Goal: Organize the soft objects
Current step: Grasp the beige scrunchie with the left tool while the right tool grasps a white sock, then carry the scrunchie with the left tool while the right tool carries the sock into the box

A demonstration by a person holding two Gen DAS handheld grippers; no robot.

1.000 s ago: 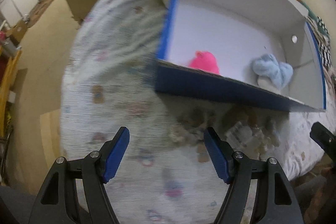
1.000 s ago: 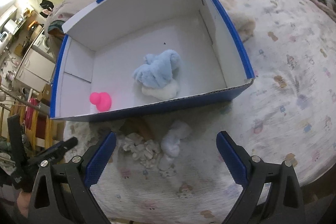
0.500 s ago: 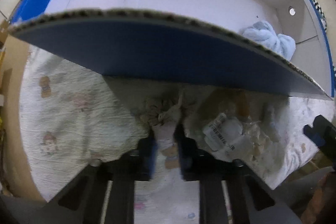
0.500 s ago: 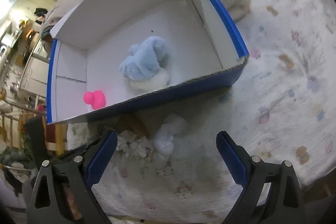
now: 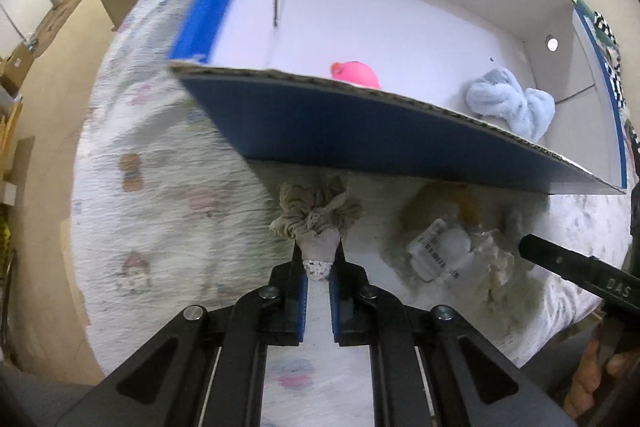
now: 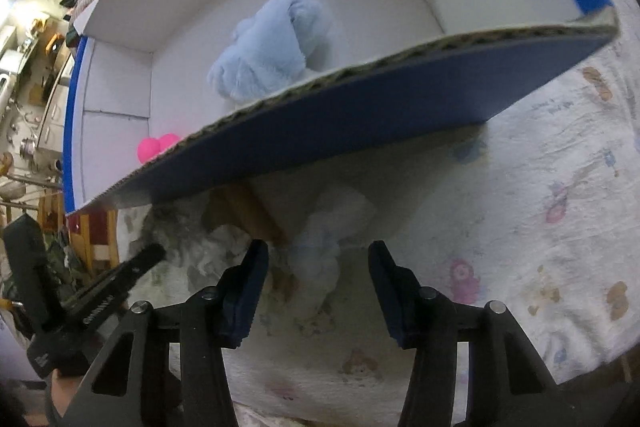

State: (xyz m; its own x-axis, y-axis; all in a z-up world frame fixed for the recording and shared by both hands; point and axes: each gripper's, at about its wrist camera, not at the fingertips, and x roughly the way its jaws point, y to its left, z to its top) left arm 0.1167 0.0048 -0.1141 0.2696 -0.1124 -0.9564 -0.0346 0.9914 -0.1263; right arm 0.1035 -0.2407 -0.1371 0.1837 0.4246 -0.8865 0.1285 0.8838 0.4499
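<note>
The left gripper is pointing forward and low over the quilt, toward the blue wall of the box. Its jaws are pinching a beige scrunchie, whose gathered ruffle is fanning out beyond the fingertips, just short of the box wall. The right gripper is reaching in at a similar low angle, its jaws standing apart on either side of a pale blue-white plush lying on the quilt just before the box; whether the pads are touching it is unclear.

Inside the box a light blue plush is lying near the front wall, and a pink toy is sitting well apart from it toward the left end.

The left camera is showing a crumpled white plush with a printed label on the quilt to the right of the scrunchie, and a black fingertip of the right gripper poking in beside it. The right camera is showing the left gripper's black frame at the lower left edge, and something tan lying between the white plush and the pale one, too blurred to identify.
</note>
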